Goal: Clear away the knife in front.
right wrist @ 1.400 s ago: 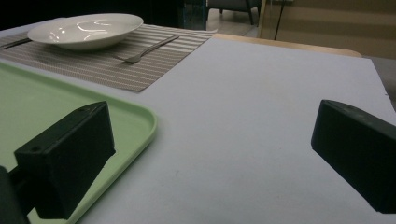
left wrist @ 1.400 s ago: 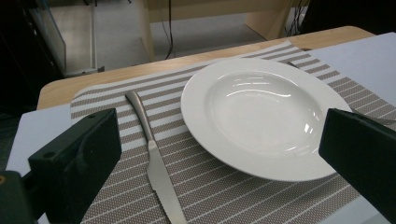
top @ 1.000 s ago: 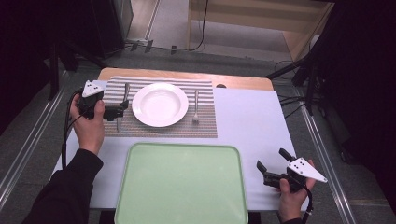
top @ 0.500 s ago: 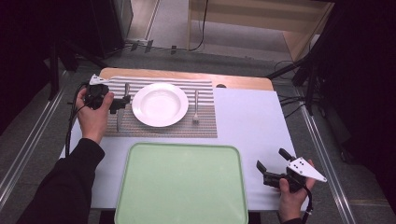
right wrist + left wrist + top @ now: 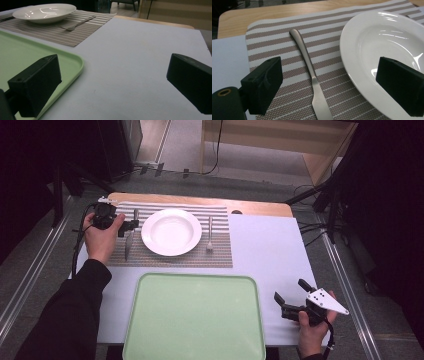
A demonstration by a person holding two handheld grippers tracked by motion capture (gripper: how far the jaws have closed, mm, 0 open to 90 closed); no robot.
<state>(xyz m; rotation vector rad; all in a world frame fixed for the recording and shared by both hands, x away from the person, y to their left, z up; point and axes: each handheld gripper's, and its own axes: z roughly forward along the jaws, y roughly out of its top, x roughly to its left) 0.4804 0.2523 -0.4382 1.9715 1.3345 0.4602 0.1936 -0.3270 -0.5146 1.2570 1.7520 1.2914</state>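
My right claw (image 5: 289,304) rests low over the pale blue table cover (image 5: 270,250), jaws spread wide on nothing, beside the light green plastic tray (image 5: 195,315). Farther out, my left claw (image 5: 131,225) sits over the silver metal knife (image 5: 310,72) on the brown-and-white striped placemat (image 5: 272,47). Its jaws have just been closing a little yet stand wide, the knife between them, seemingly untouched. Just beside the knife is the white ceramic plate (image 5: 171,231), and beyond that a silver fork (image 5: 210,234).
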